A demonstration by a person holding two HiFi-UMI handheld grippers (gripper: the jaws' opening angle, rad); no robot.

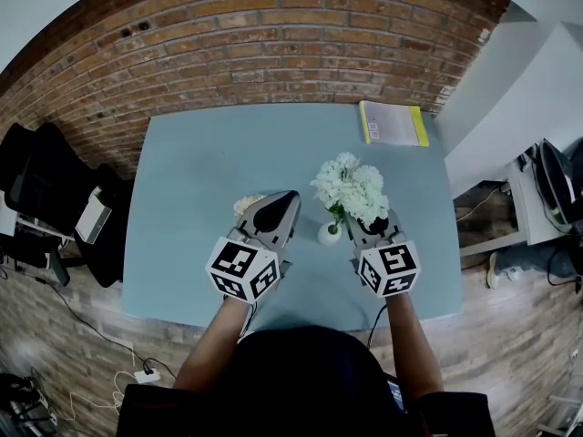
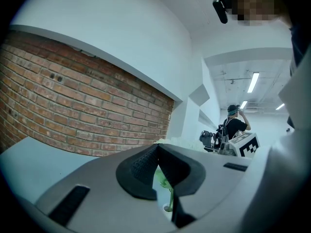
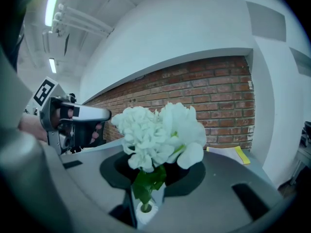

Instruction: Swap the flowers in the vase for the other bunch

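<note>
A bunch of white flowers stands over a small white vase on the blue table. My right gripper is shut on its green stems just above the vase. In the right gripper view the blooms rise between the jaws, and the stem's end still sits in the vase's mouth. My left gripper is shut with nothing in it, level, just left of the vase. A second, cream bunch lies on the table, partly hidden under the left gripper. Below the meeting jaws in the left gripper view, the vase shows.
A yellow-edged notebook lies at the table's far right corner. A brick wall runs behind the table. Black chairs and bags stand left of it, and a desk to the right. A person stands far off.
</note>
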